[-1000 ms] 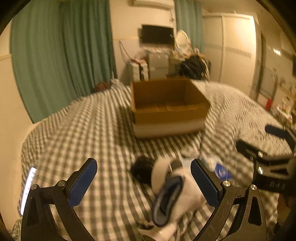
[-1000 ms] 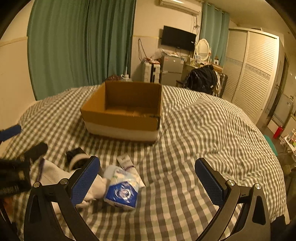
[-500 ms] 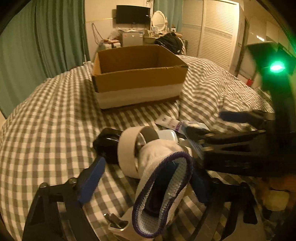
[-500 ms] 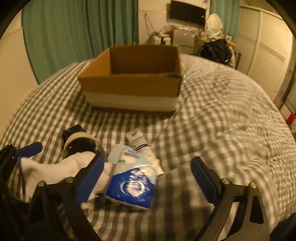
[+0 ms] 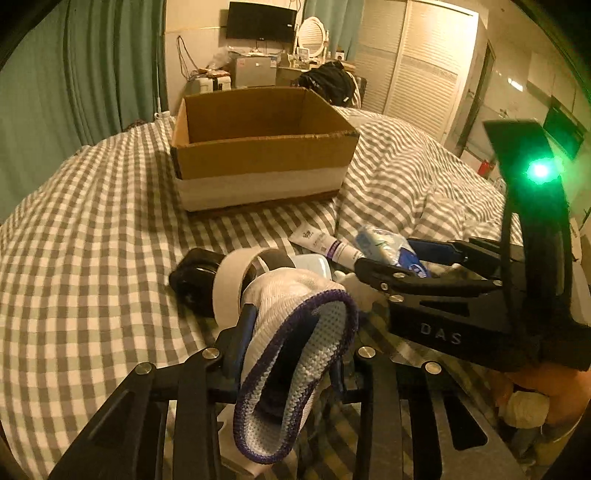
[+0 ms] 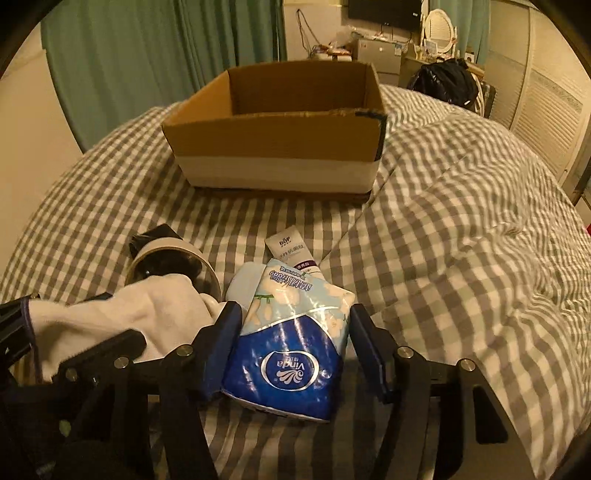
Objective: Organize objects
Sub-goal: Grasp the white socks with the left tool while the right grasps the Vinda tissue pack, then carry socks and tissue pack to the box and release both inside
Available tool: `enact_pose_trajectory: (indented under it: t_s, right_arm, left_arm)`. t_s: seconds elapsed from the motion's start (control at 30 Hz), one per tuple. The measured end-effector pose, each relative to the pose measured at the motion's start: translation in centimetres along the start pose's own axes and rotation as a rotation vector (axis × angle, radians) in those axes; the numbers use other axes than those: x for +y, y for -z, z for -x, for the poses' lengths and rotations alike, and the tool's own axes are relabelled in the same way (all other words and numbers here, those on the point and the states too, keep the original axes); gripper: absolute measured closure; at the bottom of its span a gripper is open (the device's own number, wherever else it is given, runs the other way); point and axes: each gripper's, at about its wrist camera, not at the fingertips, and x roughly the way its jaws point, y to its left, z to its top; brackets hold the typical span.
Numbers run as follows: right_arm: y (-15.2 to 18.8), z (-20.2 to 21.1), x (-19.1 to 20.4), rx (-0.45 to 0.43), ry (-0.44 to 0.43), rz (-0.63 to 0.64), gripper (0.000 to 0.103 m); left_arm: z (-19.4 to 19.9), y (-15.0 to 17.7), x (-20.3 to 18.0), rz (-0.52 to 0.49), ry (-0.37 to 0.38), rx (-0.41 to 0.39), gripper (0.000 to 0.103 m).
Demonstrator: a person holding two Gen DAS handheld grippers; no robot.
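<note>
The bed under me wears a grey-and-white checked cover, and on it, well beyond my tools, sits the open cardboard box with a white band round its lower half; I can see no writing on it. Behind the bed hang green curtains, with slatted wardrobe doors to the right, a dark screen on the far wall, and a black bag beside the wardrobe.

Nearer, a small heap lies between me and the box. My right gripper has its blue pads pressed against both sides of the blue-and-white tissue pack, which reads "Vinda" on a blue oval and "Ultra Strong" along its pale end. The pack rests on the cover, and its far end overlaps a white tube with small print I cannot read, which points toward the box.

My left gripper pinches a white sock with a purple cuff, and the open cuff faces the camera. The sock drapes over a roll of pale tape that leans against something black I cannot identify. A pale blue thing shows just behind the sock.

In the left view my right tool crosses in from the right, marked "DAS", with a green light glowing on it, so the two tools sit close side by side.
</note>
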Motion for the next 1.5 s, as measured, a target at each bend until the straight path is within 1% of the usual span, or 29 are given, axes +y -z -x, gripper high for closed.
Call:
enact_pose_trajectory:
  t_s: [0.23,0.3,0.43,0.67,0.83,0.93,1.03,1.17,1.27,1.37,1.5]
  right_arm:
    - [-0.5,3.5,0.7,-0.073,0.022,0.020,0.044]
    - [-0.7,4.7,0.8,-0.099,0.020,0.025,0.044]
    - [-1.2,7.4,1.3,-0.155,0.018,0.047,0.044]
    - [-2.3,11.2,1.7,-0.242,0.007,0.078,0.044]
    - [-4.9,12.6,1.5,-0.290,-0.011,0.084,0.044]
    - [-6.9,12.9,1.3,-0.308,-0.030,0.088,0.044]
    - [-9.3,12.7,1.4,-0.331,-0.008,0.089,0.044]
    - [-12.4,11.8,1.5,-0.345,-0.005,0.089,0.044]
    - [-14.8,10.5,1.4,-0.345,-0.016,0.089,0.044]
    - [-17.3,8.7,1.4,-0.339,-0.015,0.094,0.044]
    - [-20.3,5.6,1.3,-0.333,-0.018,0.094,0.044]
  left_arm:
    - [2.0,-0.3,-0.3,0.007,-0.042,-0.015,0.068]
    - [3.0,-0.7,-0.5,0.010,-0.066,-0.037,0.069]
    - [4.6,-1.4,-0.7,0.013,-0.082,-0.078,0.068]
    - [7.0,-4.5,-0.3,0.011,-0.110,-0.161,0.068]
    - [7.7,-7.9,0.5,0.013,-0.116,-0.209,0.069]
    - [7.3,-10.1,1.1,0.021,-0.091,-0.221,0.069]
    - [6.4,-12.8,1.8,0.023,-0.056,-0.226,0.068]
    - [4.7,-15.6,2.9,0.021,-0.063,-0.229,0.069]
    - [2.6,-17.7,4.2,0.027,-0.077,-0.214,0.068]
    - [-0.1,-19.7,5.6,0.035,-0.097,-0.200,0.068]
    - [-3.4,-21.7,6.7,0.011,-0.119,-0.186,0.068]
